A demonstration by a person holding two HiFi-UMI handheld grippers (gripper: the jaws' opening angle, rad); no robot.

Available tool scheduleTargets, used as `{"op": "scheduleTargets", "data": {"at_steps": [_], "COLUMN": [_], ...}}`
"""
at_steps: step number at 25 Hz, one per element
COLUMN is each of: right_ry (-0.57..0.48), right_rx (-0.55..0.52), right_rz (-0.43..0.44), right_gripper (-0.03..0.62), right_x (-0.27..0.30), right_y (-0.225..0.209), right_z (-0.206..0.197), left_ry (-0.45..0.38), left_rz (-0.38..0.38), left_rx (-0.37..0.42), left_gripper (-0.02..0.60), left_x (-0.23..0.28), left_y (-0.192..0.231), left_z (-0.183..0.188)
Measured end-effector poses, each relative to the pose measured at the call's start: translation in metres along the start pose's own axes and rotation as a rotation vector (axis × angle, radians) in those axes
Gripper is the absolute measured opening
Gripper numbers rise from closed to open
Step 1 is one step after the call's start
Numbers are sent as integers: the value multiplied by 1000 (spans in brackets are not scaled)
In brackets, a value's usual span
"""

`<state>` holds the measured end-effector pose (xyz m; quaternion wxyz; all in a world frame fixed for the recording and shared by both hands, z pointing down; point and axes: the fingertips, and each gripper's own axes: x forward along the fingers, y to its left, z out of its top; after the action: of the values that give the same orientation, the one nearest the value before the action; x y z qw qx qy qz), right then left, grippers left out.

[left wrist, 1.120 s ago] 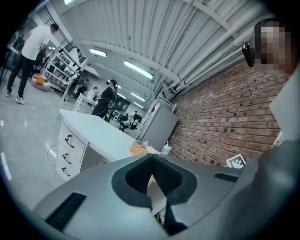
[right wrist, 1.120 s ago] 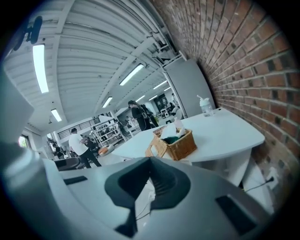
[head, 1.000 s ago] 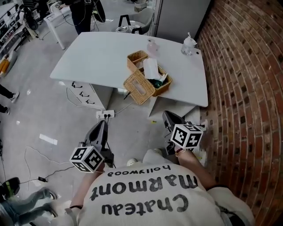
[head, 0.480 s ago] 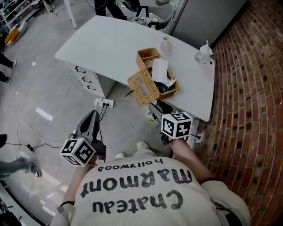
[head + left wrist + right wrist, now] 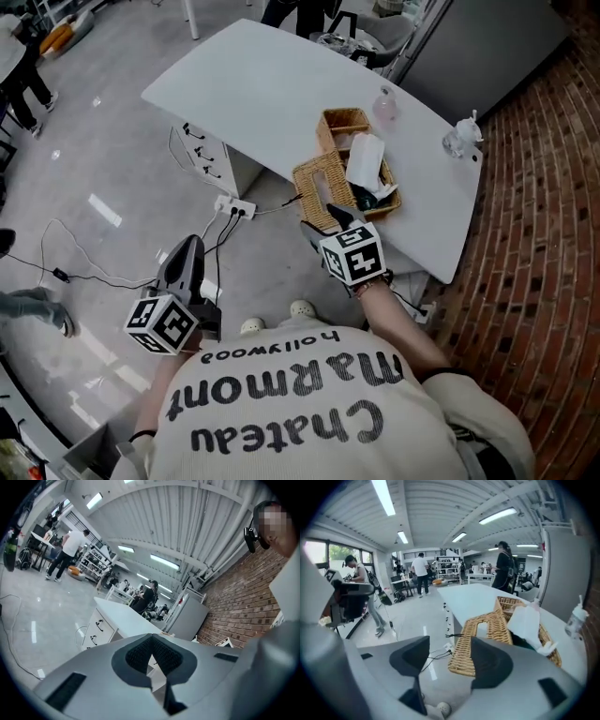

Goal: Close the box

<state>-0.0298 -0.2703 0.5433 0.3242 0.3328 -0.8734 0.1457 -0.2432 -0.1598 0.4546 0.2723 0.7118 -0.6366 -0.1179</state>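
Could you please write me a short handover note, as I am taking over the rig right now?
Left gripper: shut, empty, held low.
Right gripper: jaws have just been opening, nothing between them, aimed at the lid just ahead.
Wicker box: on the white table, lid flipped open, white packet sticking out.
Done: nothing yet.
Left: swing the lid over the box; the packet may need tucking in.

Your cream shirt [image 5: 281, 412] carries dark lettering across the back, and its sleeves are the same cream. Left of the shirt, your left gripper [image 5: 187, 251] is grey with a black-and-white marker cube [image 5: 164, 325]. Above the shirt, the right gripper [image 5: 312, 228] bears a matching cube [image 5: 354, 253]. Both have dark ribbed pads [image 5: 138, 656].
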Motion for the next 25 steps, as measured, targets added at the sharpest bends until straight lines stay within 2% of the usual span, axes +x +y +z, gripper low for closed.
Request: {"op": "scheduleTargets", "data": {"at_steps": [5, 11, 14, 17, 25], "right_ry": [154, 298, 337, 345, 379], "right_rx": [-170, -503, -637, -698, -772], "right_rz": [-32, -163, -267, -352, -387], "right_gripper": [292, 324, 327, 327, 317], "right_x": [24, 46, 54, 58, 59], "right_y": [5, 2, -5, -15, -17], "right_z": [-24, -43, -52, -57, -62], "left_ry": [-36, -51, -53, -55, -47], "left_rz": [59, 99, 109, 108, 91], "left_rx": [-13, -30, -36, -36, -32], "left_gripper": [2, 2, 2, 2, 2], "left_x": [-14, -27, -32, -34, -39], "left_y": [14, 26, 31, 32, 39], "left_z": [5, 4, 4, 5, 11]}}
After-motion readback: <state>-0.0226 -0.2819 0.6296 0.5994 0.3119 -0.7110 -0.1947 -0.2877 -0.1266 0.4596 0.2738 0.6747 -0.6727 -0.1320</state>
